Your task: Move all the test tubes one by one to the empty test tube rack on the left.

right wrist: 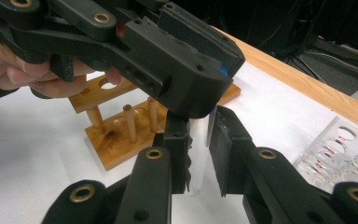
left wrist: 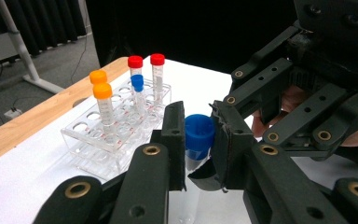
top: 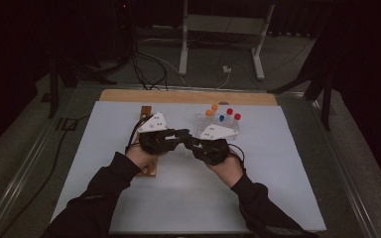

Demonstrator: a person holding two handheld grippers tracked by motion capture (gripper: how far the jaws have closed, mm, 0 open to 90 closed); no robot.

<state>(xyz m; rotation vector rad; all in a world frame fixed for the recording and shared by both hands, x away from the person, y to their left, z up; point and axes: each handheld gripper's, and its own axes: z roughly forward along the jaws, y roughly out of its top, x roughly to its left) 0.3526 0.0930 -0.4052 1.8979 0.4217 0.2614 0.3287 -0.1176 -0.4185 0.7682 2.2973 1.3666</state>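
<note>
A clear tube [left wrist: 193, 161] with a blue cap [left wrist: 199, 131] hangs in the air above the white tabletop [top: 178, 198], held between the two tools. The left tool [left wrist: 196, 135] has just been closing, and now its two black jaws pinch the blue cap from both sides. The right tool [right wrist: 199, 140] is closed on the clear body of the same tube, lower down. In the high view the two tools meet nose to nose near the middle of the tabletop. Both hands come up from the bottom, with dark sleeves, and each tool points in toward the other. The left hand [top: 141, 154] and the right hand [top: 226, 168] are at about the same height. Just behind the right tool stands a clear rack [top: 201, 121] with orange, red and blue capped tubes. Under the left hand lies a wooden rack [right wrist: 121, 126] with small pegs.
</note>
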